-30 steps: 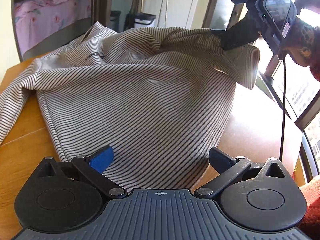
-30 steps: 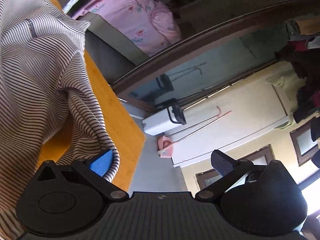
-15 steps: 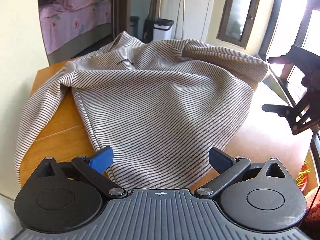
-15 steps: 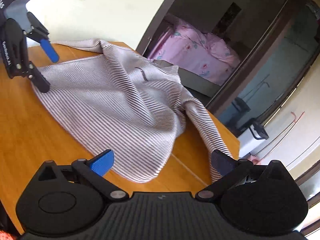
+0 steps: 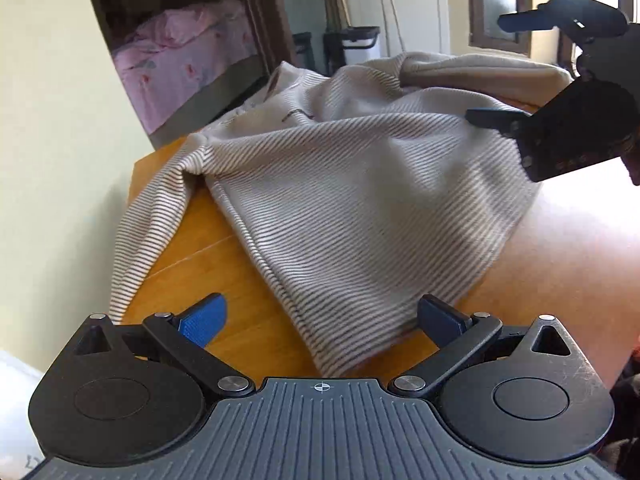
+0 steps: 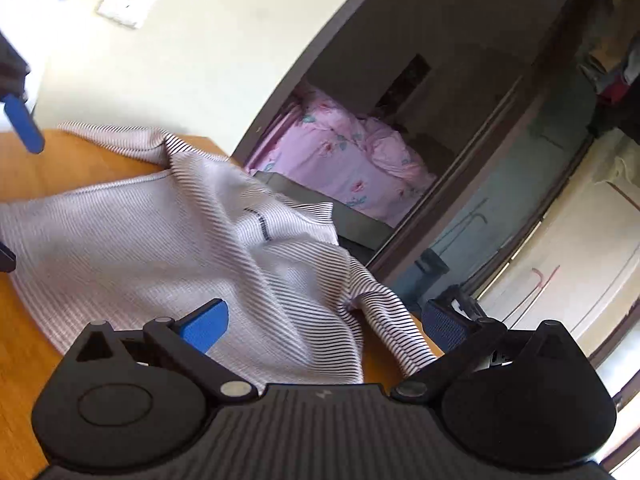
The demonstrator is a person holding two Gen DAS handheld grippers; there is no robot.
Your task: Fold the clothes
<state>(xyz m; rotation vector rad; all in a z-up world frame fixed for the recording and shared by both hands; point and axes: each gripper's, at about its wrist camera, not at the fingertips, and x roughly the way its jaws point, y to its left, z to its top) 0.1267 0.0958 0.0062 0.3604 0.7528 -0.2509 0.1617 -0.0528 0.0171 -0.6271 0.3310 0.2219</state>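
The striped shirt (image 5: 360, 200) is lying spread and rumpled on the wooden table (image 5: 224, 280), its hem corner reaching toward the near edge and one sleeve (image 5: 144, 232) trailing off to the left side of the tabletop. The left gripper (image 5: 320, 316) is hovering low over that near corner with its jaws spread wide, the blue finger pad (image 5: 202, 320) sitting over bare wood and the dark one just at the cloth's edge, holding nothing. Compared with a second ago, when the right gripper was pinching the far shoulder of the shirt and lifting it into a peak, the fabric is now lying slack, and the right gripper (image 5: 560, 80) is hanging apart from it at the upper right of the left view, jaws wide and empty. From the right wrist view, the right gripper (image 6: 324, 320) is looking down across the shirt (image 6: 168, 248), with the other sleeve (image 6: 384, 320) draping between its fingers toward the table's edge (touching neither pad, as far as can be told). Half a second ago the left camera was framing the shirt squarely; now the view is tilting, and the shirt is sitting more to the right. Beyond the table a doorway is showing a bed with pink bedding (image 6: 352, 164).
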